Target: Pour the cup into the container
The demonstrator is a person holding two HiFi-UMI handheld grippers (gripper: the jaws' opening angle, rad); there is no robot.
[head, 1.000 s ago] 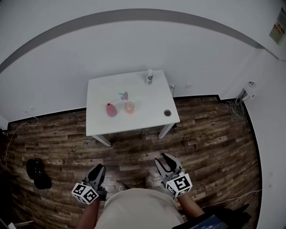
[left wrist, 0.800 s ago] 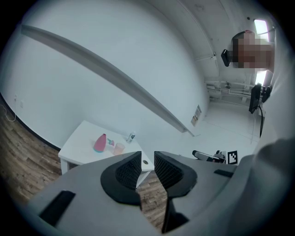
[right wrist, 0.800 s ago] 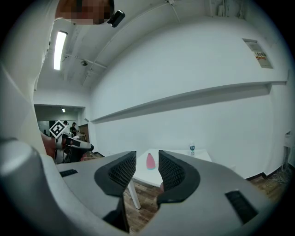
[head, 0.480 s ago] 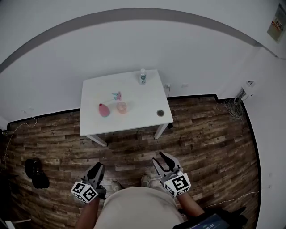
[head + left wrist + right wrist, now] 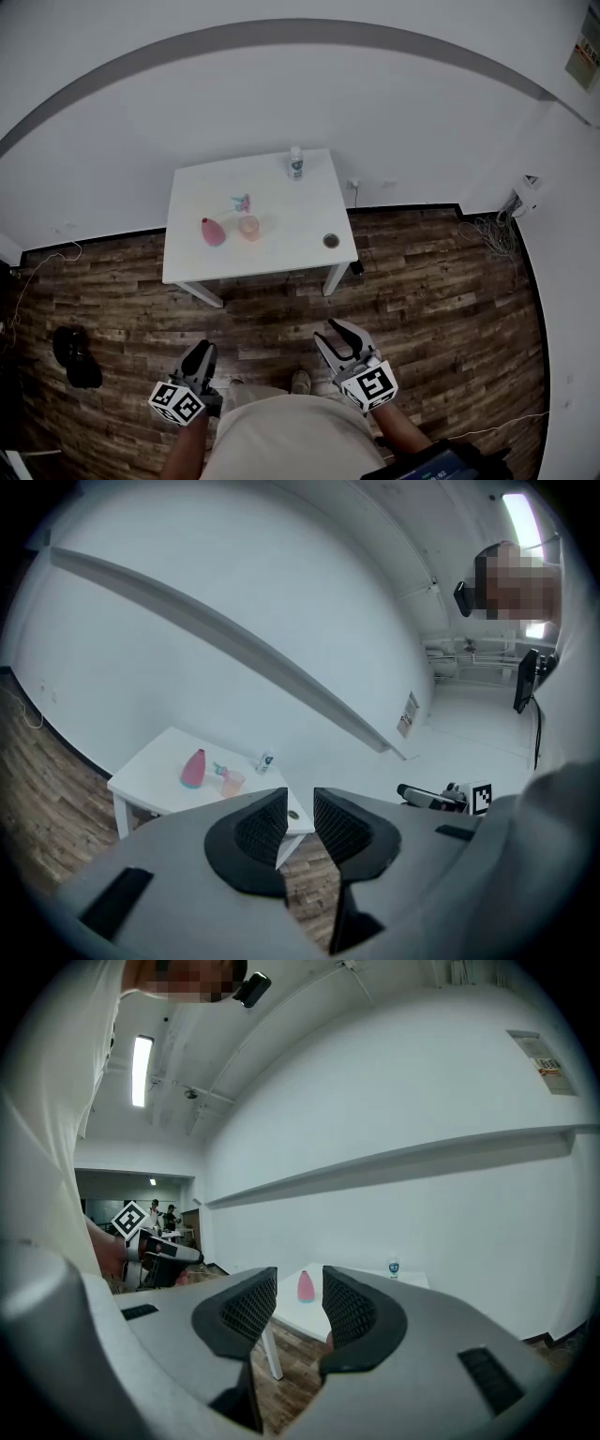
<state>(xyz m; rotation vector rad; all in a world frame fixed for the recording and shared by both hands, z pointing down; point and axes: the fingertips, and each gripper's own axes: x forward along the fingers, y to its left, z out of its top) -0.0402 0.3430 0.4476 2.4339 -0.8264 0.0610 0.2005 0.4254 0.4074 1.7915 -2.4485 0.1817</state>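
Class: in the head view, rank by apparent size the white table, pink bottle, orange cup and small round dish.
1. white table
2. pink bottle, barely bigger than the cup; the two look nearly alike
3. orange cup
4. small round dish

Place: a lab-like test room — bare and sparsely fitted, not a home.
Walls: plain white walls [image 5: 281,103] with a grey band [image 5: 281,26] along them and a printed notice [image 5: 544,1054] stuck high up.
Floor: wood-look planks [image 5: 431,309] edged by black skirting [image 5: 412,203].
Furniture: one small white table [image 5: 281,258] near the wall.
Wiring: loose cables [image 5: 492,230] heaped by the skirting, below a wall box [image 5: 528,186].
Ceiling: a strip light [image 5: 142,1071] and exposed pipes [image 5: 455,651].
Beyond: a darker adjoining area — people [image 5: 159,1211] stand there.
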